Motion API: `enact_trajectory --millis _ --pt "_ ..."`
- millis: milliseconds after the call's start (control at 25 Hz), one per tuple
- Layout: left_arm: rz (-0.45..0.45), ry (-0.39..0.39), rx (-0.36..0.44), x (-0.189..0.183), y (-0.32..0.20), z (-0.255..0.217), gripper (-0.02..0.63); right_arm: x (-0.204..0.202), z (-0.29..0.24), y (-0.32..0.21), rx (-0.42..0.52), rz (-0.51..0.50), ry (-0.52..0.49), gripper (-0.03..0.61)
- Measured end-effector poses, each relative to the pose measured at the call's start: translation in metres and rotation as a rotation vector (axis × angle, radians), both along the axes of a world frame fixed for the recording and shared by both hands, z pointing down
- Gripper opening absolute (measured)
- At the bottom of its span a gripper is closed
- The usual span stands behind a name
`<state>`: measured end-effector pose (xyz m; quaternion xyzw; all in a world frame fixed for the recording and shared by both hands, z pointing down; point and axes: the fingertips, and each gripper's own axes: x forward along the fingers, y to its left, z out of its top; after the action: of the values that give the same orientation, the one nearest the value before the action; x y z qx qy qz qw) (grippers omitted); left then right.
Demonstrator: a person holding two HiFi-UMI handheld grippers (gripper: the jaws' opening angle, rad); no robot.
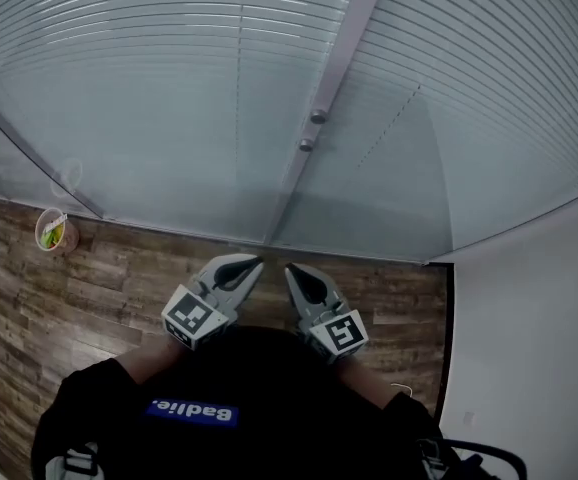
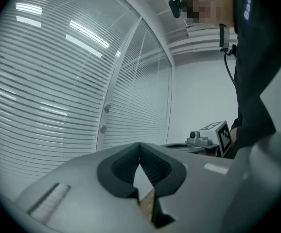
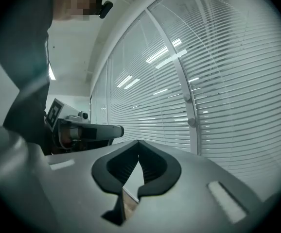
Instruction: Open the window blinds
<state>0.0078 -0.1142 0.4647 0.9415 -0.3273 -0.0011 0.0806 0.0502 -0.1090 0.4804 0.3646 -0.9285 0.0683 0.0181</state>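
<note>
Closed window blinds (image 1: 159, 88) with thin horizontal slats hang behind glass panes across the top of the head view. A grey upright post (image 1: 331, 78) splits them and carries two round knobs (image 1: 312, 131). A thin beaded cord (image 1: 389, 123) hangs right of the post. My left gripper (image 1: 252, 264) and right gripper (image 1: 291, 269) sit side by side close to my body, low in front of the post and apart from the glass. Both are shut with nothing between the jaws. The blinds (image 2: 43, 91) fill the left gripper view past its shut tips (image 2: 140, 144), and the blinds (image 3: 228, 110) likewise pass the right gripper (image 3: 138, 142).
A wood-plank floor (image 1: 99, 288) runs up to the glass. A small cup (image 1: 53, 232) stands on it at the left by the pane. A white wall (image 1: 534, 338) closes the right side. My dark sleeves and torso fill the bottom of the head view.
</note>
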Motion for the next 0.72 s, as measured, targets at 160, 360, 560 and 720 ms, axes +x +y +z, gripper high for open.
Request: enact_trajectory --millis 160,360,560,720 --pt "0.026 0.010 -0.011 -0.020 -0.018 0.005 0.000 -0.020 0.000 -0.020 -0.004 0.034 0.008 0.003" --pt "0.061 0.012 -0.003 -0.037 -0.030 0.004 0.000 -0.036 -0.005 -0.030 0.020 0.061 0.034 0.003" --pt "0.074 0.035 -0.007 -0.035 -0.038 -0.002 0.000 -0.033 -0.011 -0.038 0.031 0.092 0.046 0.003" --pt "0.067 0.033 0.001 -0.030 -0.042 -0.004 0.000 -0.028 -0.016 -0.043 0.044 0.091 0.056 0.003"
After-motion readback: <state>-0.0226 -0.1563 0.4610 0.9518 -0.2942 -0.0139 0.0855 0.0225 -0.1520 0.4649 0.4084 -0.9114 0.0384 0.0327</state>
